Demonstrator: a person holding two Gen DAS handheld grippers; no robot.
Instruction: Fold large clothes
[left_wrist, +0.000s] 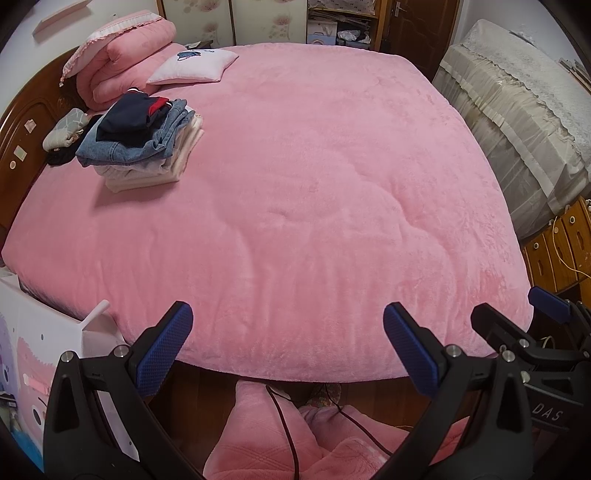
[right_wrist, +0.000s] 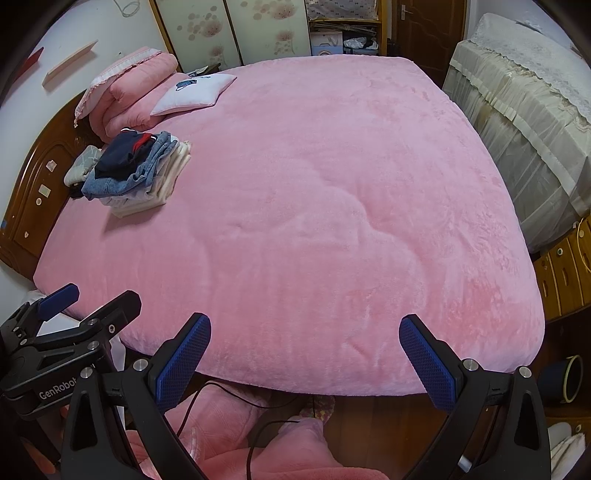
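A stack of folded clothes (left_wrist: 144, 144) sits at the far left of the pink bed (left_wrist: 314, 184), with a navy garment on top, denim under it and cream pieces below. It also shows in the right wrist view (right_wrist: 136, 173). A few loose small garments (left_wrist: 64, 131) lie beside the stack near the headboard. My left gripper (left_wrist: 288, 339) is open and empty, held over the bed's near edge. My right gripper (right_wrist: 304, 350) is open and empty beside it, also over the near edge. Each gripper shows at the edge of the other's view.
A folded pink quilt (left_wrist: 125, 55) and a white pillow (left_wrist: 195, 66) lie at the head of the bed. A covered piece of furniture (left_wrist: 517, 122) stands to the right, with wooden drawers (left_wrist: 565, 251) beside it. A wardrobe and door stand behind. Cables (left_wrist: 288, 417) run below.
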